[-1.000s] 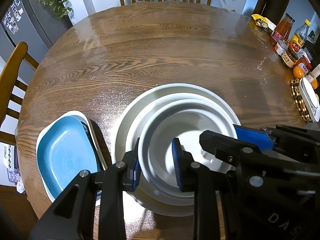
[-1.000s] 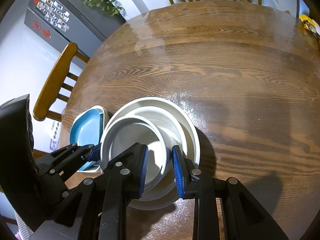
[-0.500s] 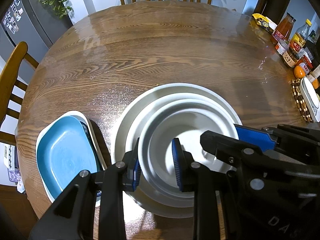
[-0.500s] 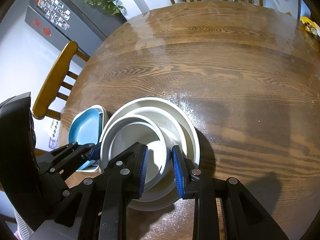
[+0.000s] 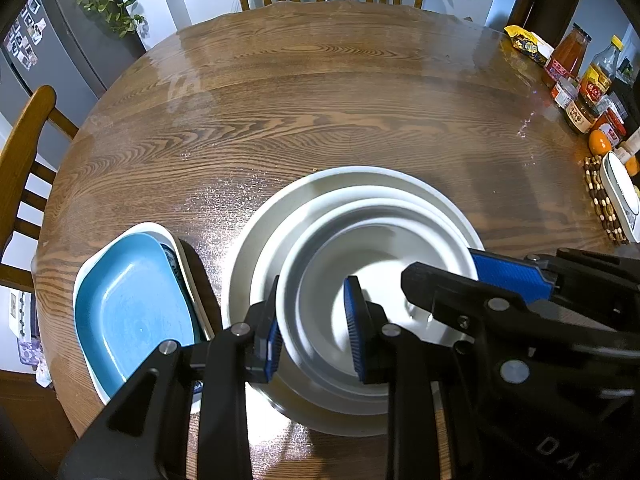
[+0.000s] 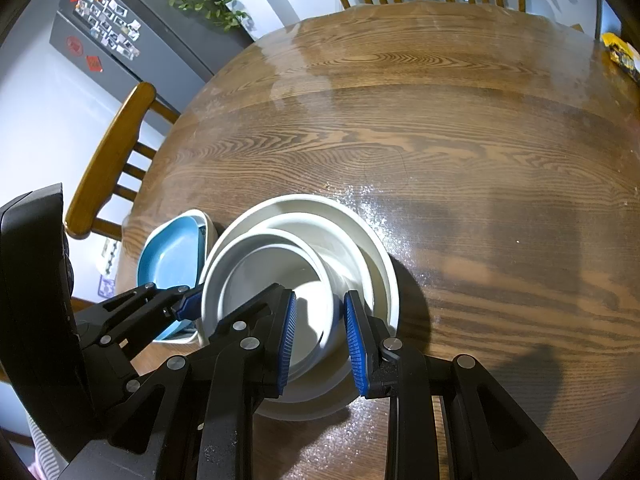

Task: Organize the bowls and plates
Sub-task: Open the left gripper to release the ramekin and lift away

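A stack of white dishes stands near the front of the round wooden table: a wide plate, a deeper plate in it, and a white bowl on top. My left gripper is shut on the bowl's left rim, one pad outside and one inside. My right gripper is shut on the opposite rim of the same bowl. In the left wrist view the right gripper reaches in from the right. A blue dish lies in a white rectangular dish left of the stack.
Sauce bottles and jars, an orange, a snack packet and a white object on a beaded mat crowd the table's right edge. Wooden chairs stand around it. A dark fridge stands at the back left.
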Demonstrator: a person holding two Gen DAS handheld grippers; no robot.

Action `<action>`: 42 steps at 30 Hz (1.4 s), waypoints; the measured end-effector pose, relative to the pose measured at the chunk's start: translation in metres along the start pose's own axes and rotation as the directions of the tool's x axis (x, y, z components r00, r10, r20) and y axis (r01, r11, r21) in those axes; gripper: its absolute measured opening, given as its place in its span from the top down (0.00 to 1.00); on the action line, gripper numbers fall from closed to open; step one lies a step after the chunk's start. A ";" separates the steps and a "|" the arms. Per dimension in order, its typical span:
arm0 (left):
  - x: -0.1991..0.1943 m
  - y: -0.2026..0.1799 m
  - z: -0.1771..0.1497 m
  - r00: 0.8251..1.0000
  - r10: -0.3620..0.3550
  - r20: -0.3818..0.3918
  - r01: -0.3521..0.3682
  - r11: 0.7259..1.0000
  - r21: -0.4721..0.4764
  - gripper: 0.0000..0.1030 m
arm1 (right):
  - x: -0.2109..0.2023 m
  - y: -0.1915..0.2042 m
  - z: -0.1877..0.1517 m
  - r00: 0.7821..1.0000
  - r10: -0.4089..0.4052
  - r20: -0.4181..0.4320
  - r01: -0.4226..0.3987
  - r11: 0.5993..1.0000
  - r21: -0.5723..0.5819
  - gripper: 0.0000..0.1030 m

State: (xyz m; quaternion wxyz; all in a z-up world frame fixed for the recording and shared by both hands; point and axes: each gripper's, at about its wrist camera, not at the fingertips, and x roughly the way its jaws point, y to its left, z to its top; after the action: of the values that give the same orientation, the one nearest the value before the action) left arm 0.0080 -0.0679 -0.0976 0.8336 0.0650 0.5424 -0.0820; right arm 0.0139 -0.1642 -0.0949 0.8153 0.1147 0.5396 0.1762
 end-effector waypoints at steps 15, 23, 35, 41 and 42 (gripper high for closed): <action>-0.001 -0.001 0.000 1.000 0.007 0.006 -0.007 1.000 0.004 0.76 | -0.005 0.001 -0.002 1.000 -0.018 0.013 0.018 1.000 -0.017 0.73; -0.002 -0.002 0.000 1.000 0.007 0.005 -0.008 1.000 0.005 0.76 | -0.006 0.001 -0.003 1.000 -0.020 0.015 0.020 1.000 -0.018 0.73; -0.002 0.000 -0.001 1.000 0.009 0.005 -0.009 1.000 0.000 0.76 | -0.006 0.001 -0.003 1.000 -0.020 0.011 0.020 1.000 -0.018 0.73; -0.003 0.000 -0.002 1.000 0.013 0.008 -0.013 1.000 -0.002 0.75 | -0.007 0.002 -0.004 1.000 -0.018 0.009 0.018 1.000 -0.019 0.73; -0.003 -0.001 -0.002 1.000 0.016 0.009 -0.016 1.000 -0.002 0.74 | -0.007 0.002 -0.004 1.000 -0.016 0.008 0.016 1.000 -0.019 0.73</action>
State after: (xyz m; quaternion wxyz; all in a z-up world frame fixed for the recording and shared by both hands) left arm 0.0045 -0.0677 -0.0957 0.8367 0.0680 0.5382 -0.0753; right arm 0.0078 -0.1655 -0.0896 0.8198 0.1033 0.5356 0.1744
